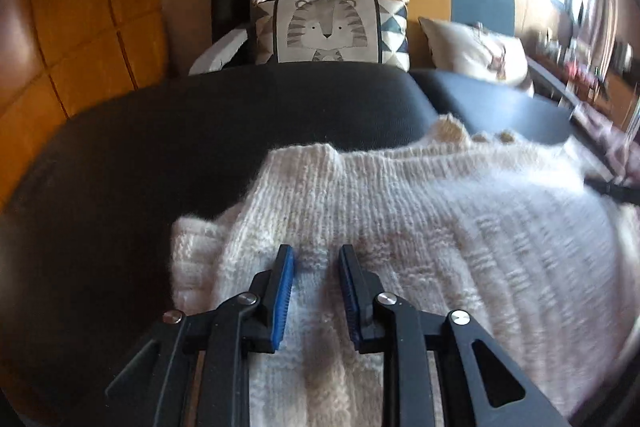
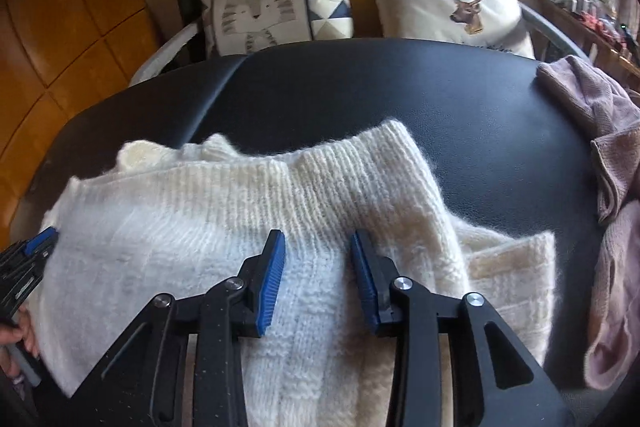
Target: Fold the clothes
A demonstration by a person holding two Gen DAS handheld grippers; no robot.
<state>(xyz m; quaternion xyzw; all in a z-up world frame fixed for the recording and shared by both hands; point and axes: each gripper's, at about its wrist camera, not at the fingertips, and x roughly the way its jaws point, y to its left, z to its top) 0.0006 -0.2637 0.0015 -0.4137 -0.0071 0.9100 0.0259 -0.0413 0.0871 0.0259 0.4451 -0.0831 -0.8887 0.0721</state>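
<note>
A cream knitted sweater lies on a black padded surface, its ribbed edge turned toward the far side. My left gripper sits low on the sweater's left part, and a thick fold of knit fills the narrow gap between its blue pads. In the right wrist view the same sweater spreads out below my right gripper, whose jaws stand apart above the knit without pressing on it. The left gripper shows at the left edge of that view, held by a hand.
A pink garment lies heaped at the right end of the black surface. Behind stand a tiger cushion and a deer cushion against a grey, yellow and blue backrest. An orange wooden floor is at left.
</note>
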